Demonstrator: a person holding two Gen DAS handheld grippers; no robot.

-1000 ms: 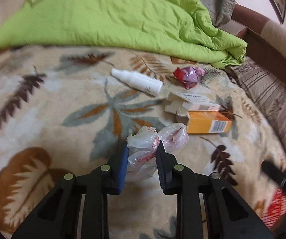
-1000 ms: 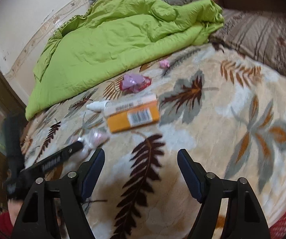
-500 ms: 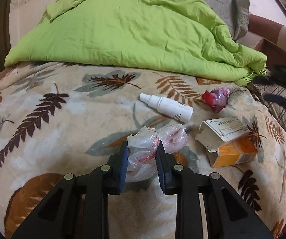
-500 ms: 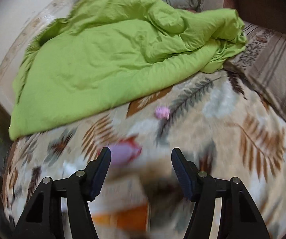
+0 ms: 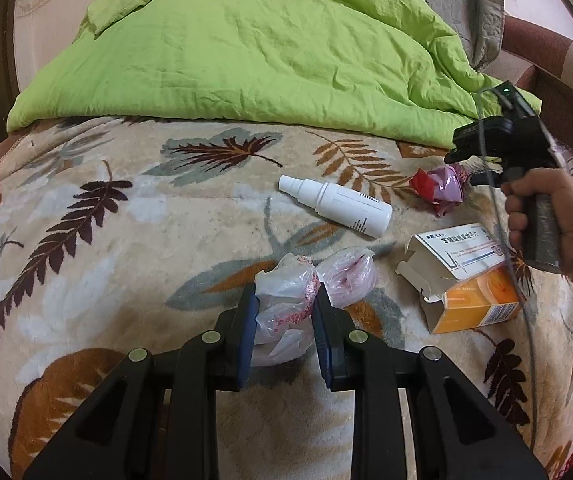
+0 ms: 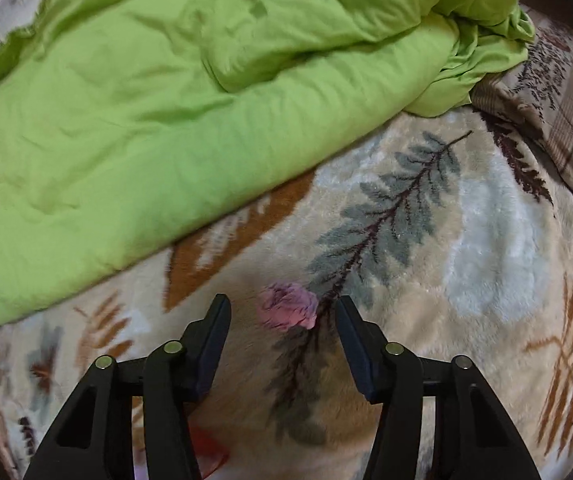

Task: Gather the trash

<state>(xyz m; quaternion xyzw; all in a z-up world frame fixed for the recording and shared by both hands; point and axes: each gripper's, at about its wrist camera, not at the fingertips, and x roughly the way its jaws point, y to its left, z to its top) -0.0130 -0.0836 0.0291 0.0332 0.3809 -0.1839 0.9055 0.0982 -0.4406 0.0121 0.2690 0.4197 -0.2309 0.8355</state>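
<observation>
Left gripper (image 5: 284, 312) pinches a crumpled clear plastic bag with red print (image 5: 286, 300), low over the leaf-patterned beige fleece blanket (image 5: 126, 240). Nearby lie a white spray bottle (image 5: 336, 205), an open white-and-orange cardboard box (image 5: 462, 276) and a red-purple wrapper (image 5: 440, 190). Right gripper (image 6: 282, 320), jaws spread, straddles a small pink crumpled wad (image 6: 288, 310), blurred, possibly tissue. A rumpled lime-green quilt (image 6: 166, 100) lies behind.
</observation>
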